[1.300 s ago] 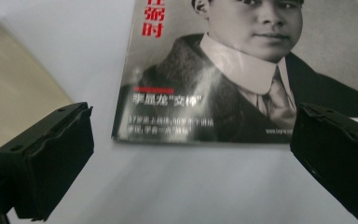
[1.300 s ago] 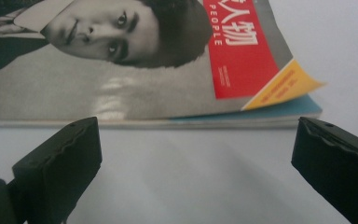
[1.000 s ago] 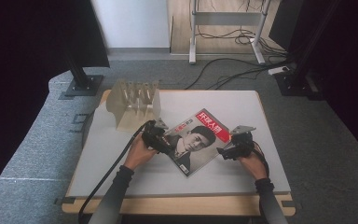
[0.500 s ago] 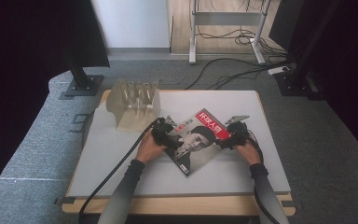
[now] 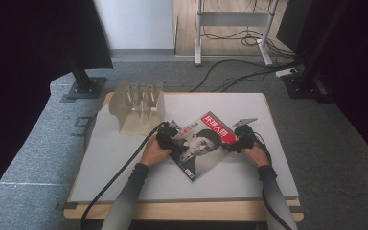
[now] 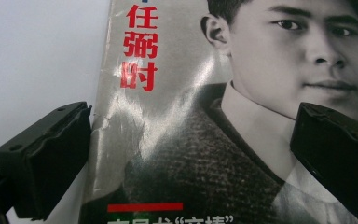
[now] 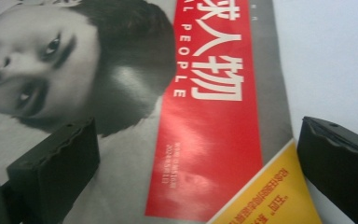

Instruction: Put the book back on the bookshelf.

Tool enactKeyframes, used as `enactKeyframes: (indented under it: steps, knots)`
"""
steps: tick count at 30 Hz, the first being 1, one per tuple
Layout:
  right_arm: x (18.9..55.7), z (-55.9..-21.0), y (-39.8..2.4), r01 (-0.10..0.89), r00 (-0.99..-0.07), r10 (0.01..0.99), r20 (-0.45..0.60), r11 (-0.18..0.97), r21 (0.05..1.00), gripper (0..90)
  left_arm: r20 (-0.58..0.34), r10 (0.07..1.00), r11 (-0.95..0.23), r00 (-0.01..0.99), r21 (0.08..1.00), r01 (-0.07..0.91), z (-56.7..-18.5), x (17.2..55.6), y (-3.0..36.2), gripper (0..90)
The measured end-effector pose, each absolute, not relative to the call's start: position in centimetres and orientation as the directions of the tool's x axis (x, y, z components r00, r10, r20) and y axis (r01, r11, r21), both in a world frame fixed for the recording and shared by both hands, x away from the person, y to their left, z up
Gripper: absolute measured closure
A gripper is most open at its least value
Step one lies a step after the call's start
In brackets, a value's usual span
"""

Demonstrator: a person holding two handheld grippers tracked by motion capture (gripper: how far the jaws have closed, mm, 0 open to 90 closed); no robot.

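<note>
Straddling opposite edges of a magazine (image 5: pixel 202 146) lying askew mid-desk (image 5: pixel 124 158), the left gripper (image 5: pixel 168 138) and right gripper (image 5: pixel 235 142) hover with jaws spread, apparently about to seize it; closing comes next

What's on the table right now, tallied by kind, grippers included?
Magazine: 1
Slotted rack: 1
Grippers: 2, left gripper and right gripper, both with jaws open at the magazine's edges
Total: 4
</note>
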State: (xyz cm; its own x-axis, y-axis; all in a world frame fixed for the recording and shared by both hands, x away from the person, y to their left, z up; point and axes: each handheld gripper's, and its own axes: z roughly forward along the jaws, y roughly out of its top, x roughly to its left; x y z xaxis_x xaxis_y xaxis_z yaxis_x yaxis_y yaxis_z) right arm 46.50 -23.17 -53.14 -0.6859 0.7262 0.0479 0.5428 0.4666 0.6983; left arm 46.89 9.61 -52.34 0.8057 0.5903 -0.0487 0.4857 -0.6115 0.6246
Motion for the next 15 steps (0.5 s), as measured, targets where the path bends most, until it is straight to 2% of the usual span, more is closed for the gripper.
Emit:
enactKeyframes:
  steps: [15]
  knots:
    - [43.7, -53.2, -22.6, 0.519, -0.711, 0.702, 0.043, 0.482, 0.706, 0.0, -0.048, 0.575, -0.619, 0.817, 0.627, 0.473, -52.4, 43.6, 10.5, 0.0]
